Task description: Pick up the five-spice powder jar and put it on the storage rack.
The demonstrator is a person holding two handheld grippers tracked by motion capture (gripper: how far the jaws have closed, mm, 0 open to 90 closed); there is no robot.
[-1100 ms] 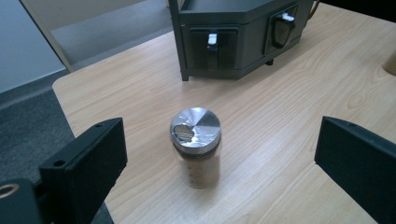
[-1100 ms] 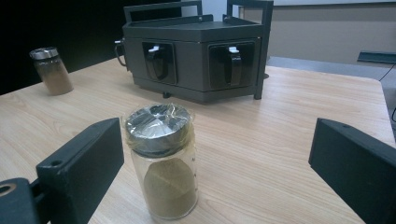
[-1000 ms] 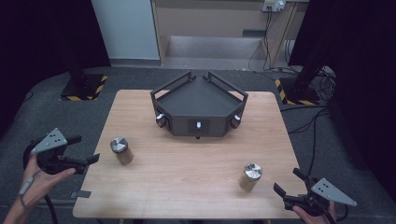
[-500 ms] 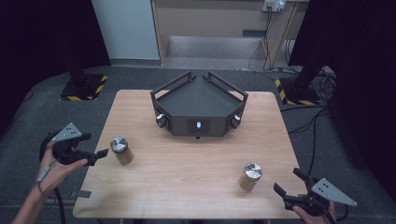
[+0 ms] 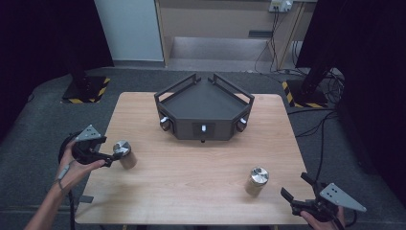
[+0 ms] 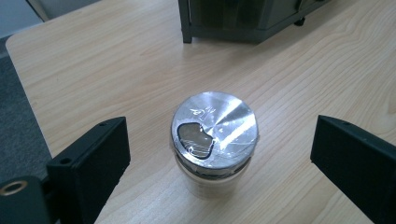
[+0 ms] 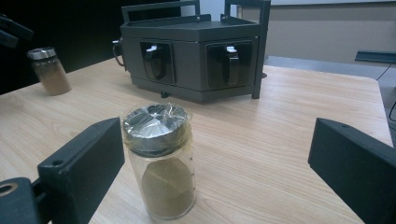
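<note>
The wooden counter (image 5: pixel 191 191) is a pale, straight-grained slab with rounded corners, and toward its far edge sits the black rack (image 5: pixel 203 112), an angular matte-metal stand with raised rails and small handled fronts; everything else is placed from it. Over the last second the left gripper (image 5: pixel 114 155) has come in from beyond the counter's left edge, and it now stands against the left jar (image 5: pixel 124 153), which rests near the left edge, on the near-left side of the rack. In the left gripper view that jar (image 6: pixel 214 140) stands upright between the two wide-spread black jaws, neither of them touching it, so the reach looks finished and a close on the jar seems the likely next step. The right gripper (image 5: pixel 299 194) has stayed put off the near right corner, well on the near-right side of the rack, its jaws spread wide and holding nothing. The right jar (image 5: pixel 257 180) stands just ahead of it, toward the rack. Both jars are small clear cylinders holding a tan powder; the right jar (image 7: pixel 161 163) shows it about half full under a shiny round metal cap wrapped in crinkled film
</note>
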